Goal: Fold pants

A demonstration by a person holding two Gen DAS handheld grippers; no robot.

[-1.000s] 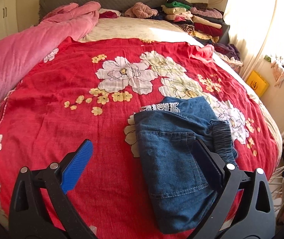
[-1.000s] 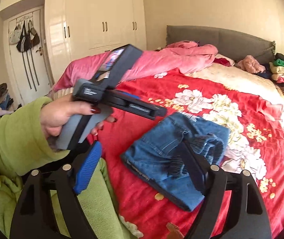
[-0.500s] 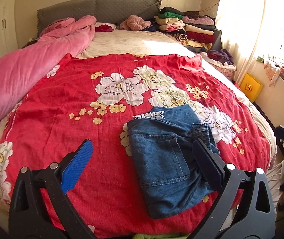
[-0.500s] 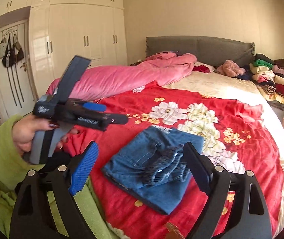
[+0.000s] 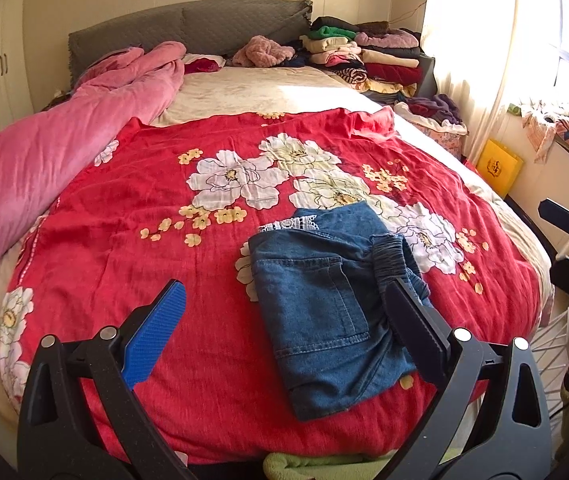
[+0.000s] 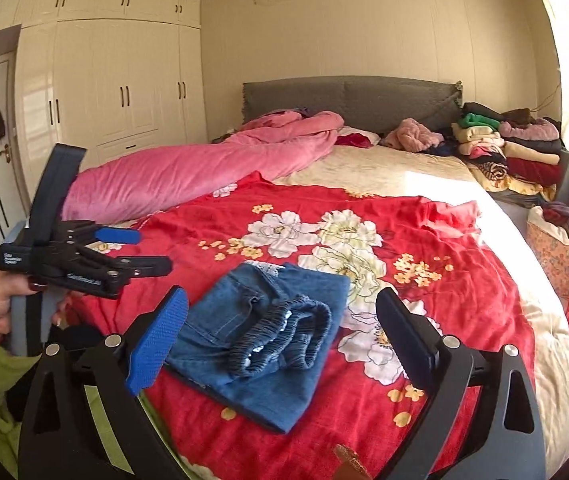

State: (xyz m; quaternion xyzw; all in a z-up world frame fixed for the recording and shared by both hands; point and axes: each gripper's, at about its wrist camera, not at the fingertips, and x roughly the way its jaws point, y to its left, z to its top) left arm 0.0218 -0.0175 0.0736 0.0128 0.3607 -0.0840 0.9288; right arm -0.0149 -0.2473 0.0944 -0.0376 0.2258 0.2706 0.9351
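The blue denim pants (image 5: 324, 312) lie folded into a compact rectangle on the red floral bedspread (image 5: 124, 240), near the bed's front edge, elastic waistband on top at the right. They also show in the right wrist view (image 6: 260, 340). My left gripper (image 5: 284, 332) is open and empty, held back above the front edge, apart from the pants. It also shows at the left of the right wrist view (image 6: 140, 252). My right gripper (image 6: 284, 340) is open and empty, held above and in front of the pants.
A pink quilt (image 5: 44, 152) lies along the bed's left side. Stacks of folded clothes (image 5: 364, 56) stand by the grey headboard (image 5: 204, 24). A yellow bag (image 5: 498, 166) sits on the floor at right. White wardrobes (image 6: 116, 80) line the left wall.
Both grippers have pulled back and up from the bed, so the folded pants look smaller and farther away. The pants lie still. Both grippers stay open.
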